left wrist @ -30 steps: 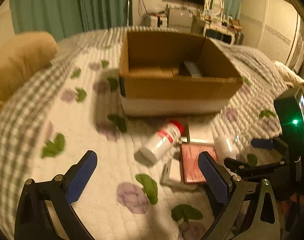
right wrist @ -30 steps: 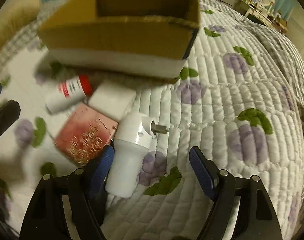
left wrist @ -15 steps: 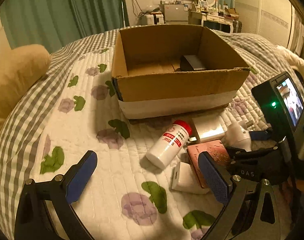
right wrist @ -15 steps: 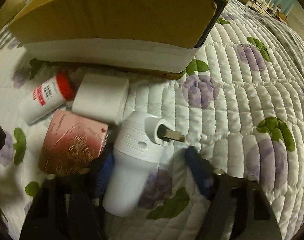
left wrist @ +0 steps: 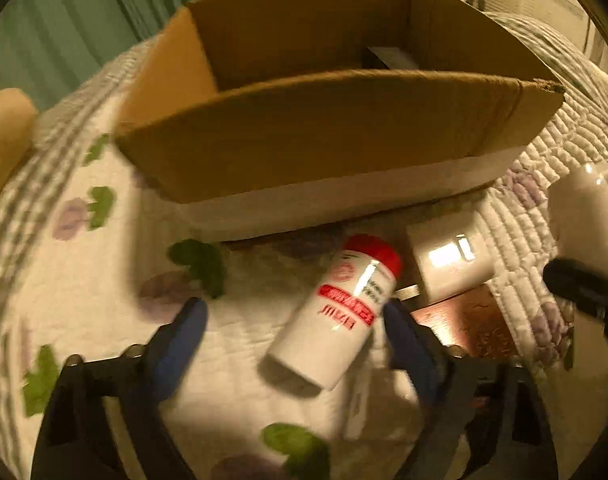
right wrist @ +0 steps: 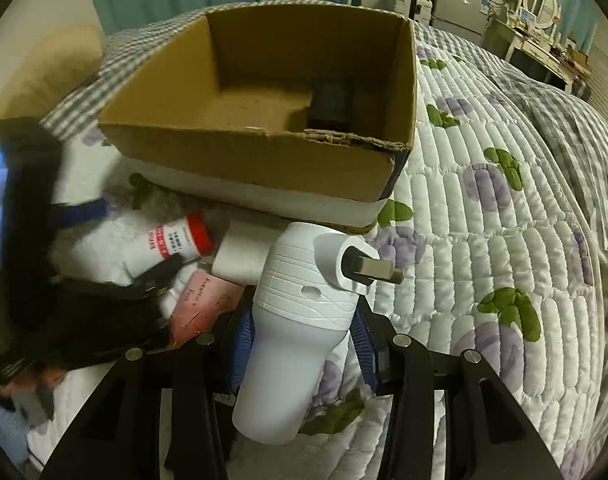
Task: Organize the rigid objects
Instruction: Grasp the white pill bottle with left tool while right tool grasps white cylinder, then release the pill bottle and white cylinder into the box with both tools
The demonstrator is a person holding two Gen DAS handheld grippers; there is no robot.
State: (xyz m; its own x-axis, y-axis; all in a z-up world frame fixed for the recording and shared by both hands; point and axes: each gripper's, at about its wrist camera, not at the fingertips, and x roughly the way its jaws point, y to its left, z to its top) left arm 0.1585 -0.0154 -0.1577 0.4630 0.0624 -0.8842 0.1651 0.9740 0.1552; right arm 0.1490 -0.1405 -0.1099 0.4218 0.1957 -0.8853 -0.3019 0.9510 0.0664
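Note:
My right gripper is shut on a white plug-in device with a metal prong and holds it lifted in front of the cardboard box. My left gripper is open around a white bottle with a red cap lying on the quilt; its right finger is close beside the bottle. The bottle also shows in the right wrist view. A dark object lies in the box's far right corner.
A white box and a pink box lie right of the bottle, just before the cardboard box. A flat white item lies under the bottle. A tan pillow is at left. Furniture stands beyond the bed.
My right gripper closed on the white device and lifted it. My left gripper moved forward and down so that its fingers now straddle the red-capped bottle.

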